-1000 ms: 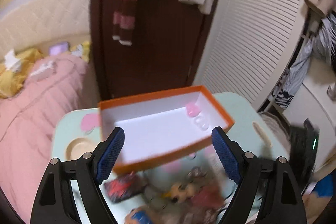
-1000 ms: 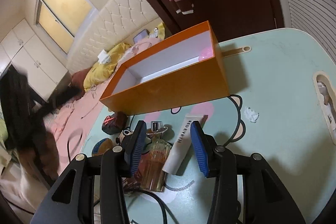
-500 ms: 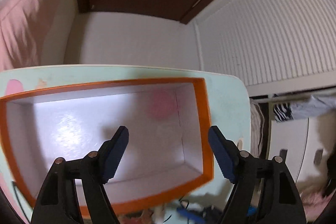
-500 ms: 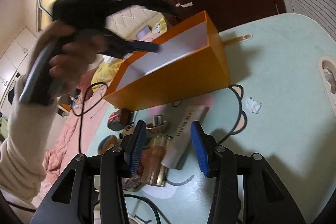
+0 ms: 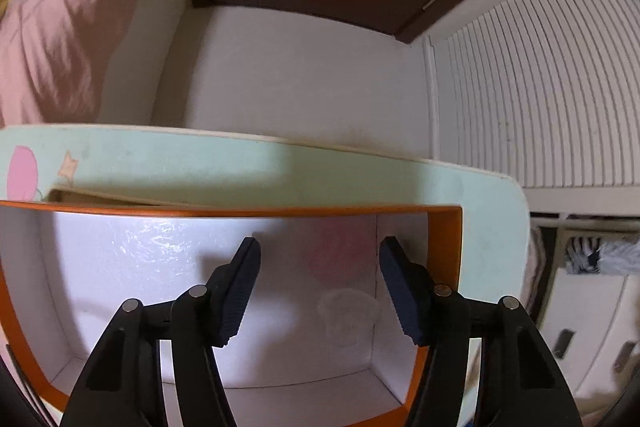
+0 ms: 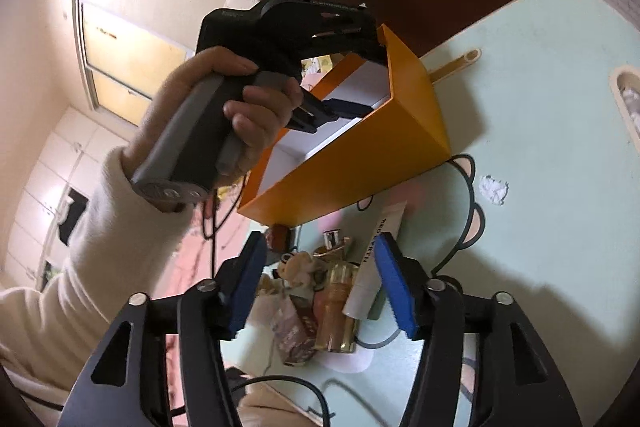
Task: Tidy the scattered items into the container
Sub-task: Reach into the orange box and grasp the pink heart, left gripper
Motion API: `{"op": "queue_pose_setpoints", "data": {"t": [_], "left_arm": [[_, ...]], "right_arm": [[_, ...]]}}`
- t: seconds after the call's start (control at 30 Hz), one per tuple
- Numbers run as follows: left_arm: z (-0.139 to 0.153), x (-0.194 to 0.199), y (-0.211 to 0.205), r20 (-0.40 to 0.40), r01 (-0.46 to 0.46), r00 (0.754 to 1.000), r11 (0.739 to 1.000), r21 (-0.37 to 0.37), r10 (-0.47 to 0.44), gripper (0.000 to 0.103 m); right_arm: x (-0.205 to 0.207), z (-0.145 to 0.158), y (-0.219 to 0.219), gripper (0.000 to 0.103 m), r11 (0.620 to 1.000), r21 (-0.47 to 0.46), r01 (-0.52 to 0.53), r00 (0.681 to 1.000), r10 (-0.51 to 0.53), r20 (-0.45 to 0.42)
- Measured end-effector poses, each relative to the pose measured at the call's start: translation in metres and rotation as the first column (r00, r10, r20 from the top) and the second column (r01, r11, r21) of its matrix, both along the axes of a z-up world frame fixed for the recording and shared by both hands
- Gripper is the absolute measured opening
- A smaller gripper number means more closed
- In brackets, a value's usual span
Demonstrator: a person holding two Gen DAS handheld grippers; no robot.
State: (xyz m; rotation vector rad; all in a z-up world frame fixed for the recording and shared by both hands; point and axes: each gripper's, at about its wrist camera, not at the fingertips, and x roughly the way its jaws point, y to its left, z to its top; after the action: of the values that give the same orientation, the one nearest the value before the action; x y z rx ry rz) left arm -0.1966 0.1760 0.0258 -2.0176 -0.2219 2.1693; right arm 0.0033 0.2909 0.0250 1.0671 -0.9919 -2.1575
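An orange box with a white inside (image 5: 452,223) stands on the pale green table; it also shows in the right wrist view (image 6: 404,131). My left gripper (image 5: 320,291) is open and empty, reaching down into the box, over a pink item (image 5: 340,255) at the box's right end. In the right wrist view the left gripper (image 6: 344,107) reaches in over the box rim. My right gripper (image 6: 320,287) is open and empty above a pile: a white tube (image 6: 376,267), a glass perfume bottle (image 6: 336,303), a small plush toy (image 6: 296,267) and a patterned pouch (image 6: 296,331).
The pale green table (image 6: 540,107) has cartoon prints, a crumpled paper scrap (image 6: 494,189) and a recessed cup holder (image 6: 628,99) at the right. A black cable (image 6: 280,383) crosses the near edge. A pink bed (image 5: 52,27) lies left; a louvred white door (image 5: 540,87) stands right.
My left gripper has swung from the pile up and over the box, dipped inside and narrowed its opening. The right gripper has dropped slightly closer to the pile.
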Motion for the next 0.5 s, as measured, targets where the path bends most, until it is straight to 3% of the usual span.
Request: {"op": "queue_pose_setpoints", "data": {"t": [0.17,0.27,0.5], "left_arm": [[0.003,0.002,0.0,0.003,0.033,0.999,0.994,-0.1,-0.032,0.033],[0.005,0.004,-0.009,0.016,0.061,0.998,0.992,-0.106,-0.06,0.033],[0.013,0.008,-0.031,0.025,0.043,0.999,0.999,-0.001,-0.043,0.025]], "right_arm": [[-0.001,0.002,-0.002,0.06,1.0,-0.007,0.002,1.0,-0.002,-0.003],[0.001,0.002,-0.002,0.06,1.0,-0.008,0.0,1.0,0.0,-0.001],[0.0,-0.002,-0.002,0.06,1.0,-0.013,-0.008,1.0,0.008,0.005]]}}
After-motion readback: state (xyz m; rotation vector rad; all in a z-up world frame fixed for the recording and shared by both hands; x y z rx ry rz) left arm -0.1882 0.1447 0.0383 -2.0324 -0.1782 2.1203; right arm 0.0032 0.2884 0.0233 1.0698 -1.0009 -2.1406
